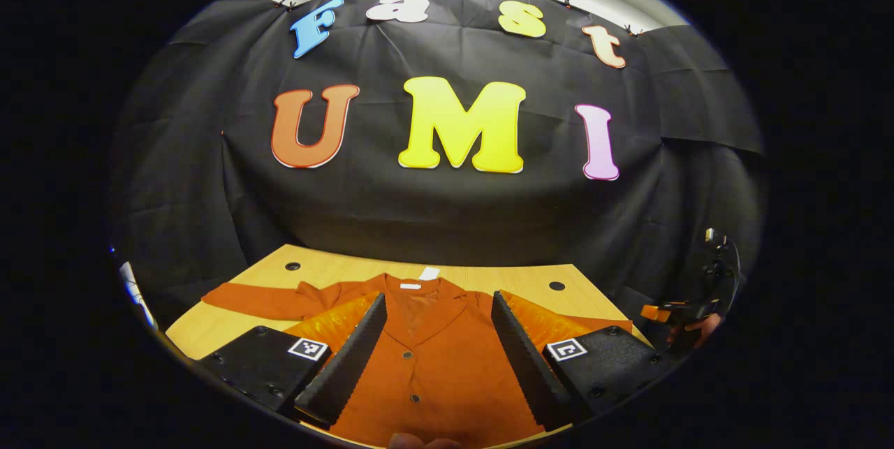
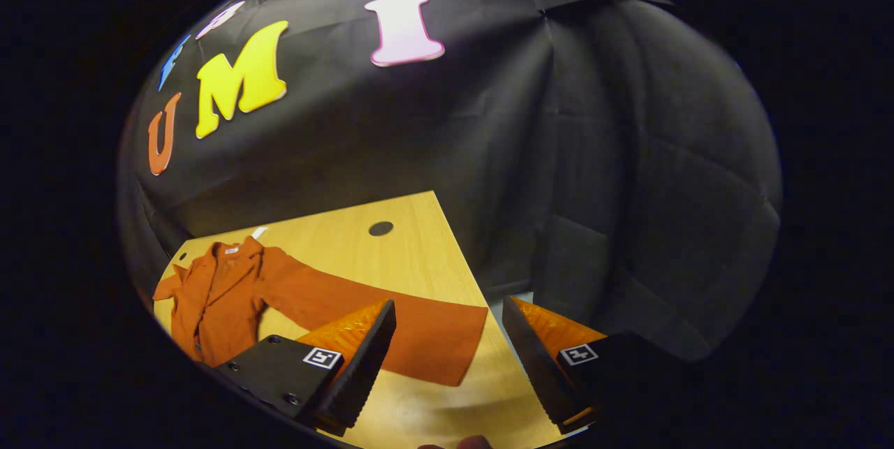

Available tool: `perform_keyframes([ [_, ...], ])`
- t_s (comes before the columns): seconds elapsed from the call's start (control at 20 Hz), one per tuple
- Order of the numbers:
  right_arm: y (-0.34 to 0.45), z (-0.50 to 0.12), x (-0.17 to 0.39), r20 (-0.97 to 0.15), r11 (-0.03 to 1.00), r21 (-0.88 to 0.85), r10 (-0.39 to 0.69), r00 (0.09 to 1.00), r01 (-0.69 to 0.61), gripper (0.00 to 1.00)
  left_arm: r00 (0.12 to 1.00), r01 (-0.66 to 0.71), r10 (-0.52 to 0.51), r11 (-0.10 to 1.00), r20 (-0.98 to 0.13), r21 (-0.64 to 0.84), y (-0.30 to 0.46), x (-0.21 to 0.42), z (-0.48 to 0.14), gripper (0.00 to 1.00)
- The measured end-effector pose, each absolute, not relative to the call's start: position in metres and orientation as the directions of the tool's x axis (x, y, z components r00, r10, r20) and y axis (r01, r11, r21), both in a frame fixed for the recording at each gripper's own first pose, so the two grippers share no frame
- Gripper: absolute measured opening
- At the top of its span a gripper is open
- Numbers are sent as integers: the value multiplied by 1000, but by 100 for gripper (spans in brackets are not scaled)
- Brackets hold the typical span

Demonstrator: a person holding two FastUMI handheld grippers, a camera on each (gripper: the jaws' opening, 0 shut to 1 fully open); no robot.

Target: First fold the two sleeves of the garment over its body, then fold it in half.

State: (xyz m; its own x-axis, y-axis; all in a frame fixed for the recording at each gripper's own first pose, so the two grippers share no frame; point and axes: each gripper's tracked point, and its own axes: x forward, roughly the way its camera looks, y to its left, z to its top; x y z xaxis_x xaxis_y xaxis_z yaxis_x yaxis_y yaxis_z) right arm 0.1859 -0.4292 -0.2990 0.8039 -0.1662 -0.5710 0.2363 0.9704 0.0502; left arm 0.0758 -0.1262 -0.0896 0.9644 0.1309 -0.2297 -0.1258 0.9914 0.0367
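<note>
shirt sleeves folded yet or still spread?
Spread. The shirt lies flat on the table; its right sleeve stretches out sideways, and the left sleeve too.

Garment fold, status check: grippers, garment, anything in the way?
Left gripper open above the garment. Right gripper open near the right sleeve cuff. Both sleeves spread flat on the table, unfolded. Nothing in the way.

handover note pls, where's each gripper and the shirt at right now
Left gripper: open, over the orange shirt's button front, holding nothing.
Right gripper: open, near the cuff of the shirt's sleeve at the wooden table's edge, holding nothing.
Shirt lies flat, front up, both sleeves spread out.
Done: nothing folded.
Left: fold both sleeves over the body, then fold in half.
</note>
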Motion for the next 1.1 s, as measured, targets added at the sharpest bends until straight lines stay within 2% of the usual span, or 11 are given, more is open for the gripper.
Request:
perform_keyframes([
  [0.15, -443, -344, 203, -653, 962, 119, -110, 749, 245, 98, 965, -97, 119, 990, -233, 104, -145, 88, -83, 98],
  [0.2, -446, -358, 206, -674, 960, 132, -97, 732, 249, 94, 963, -96, 125, 987, -237, 132, -145, 93, -83, 98],
  [0.25, -449, -368, 208, -689, 958, 133, -95, 718, 254, 97, 962, -96, 128, 985, -242, 142, -145, 97, -84, 98],
  [0.45, -448, -382, 223, -701, 958, 151, -71, 710, 245, 97, 957, -102, 133, 986, -259, 130, -153, 105, -87, 98],
  [0.7, -449, -385, 225, -710, 937, 254, 14, 704, 238, 96, 950, -89, 124, 987, -287, 130, -163, 103, -95, 98],
  [0.8, -448, -387, 227, -720, 936, 259, 22, 693, 239, 87, 949, -84, 119, 988, -291, 130, -165, 103, -95, 98],
  [0.9, -451, -384, 229, -726, 950, 219, 6, 688, 223, 72, 949, -83, 116, 989, -292, 124, -166, 102, -96, 98],
  [1.1, -460, -375, 225, -738, 968, 123, -57, 672, 217, 47, 949, -95, 127, 988, -290, 122, -162, 98, -96, 98],
])
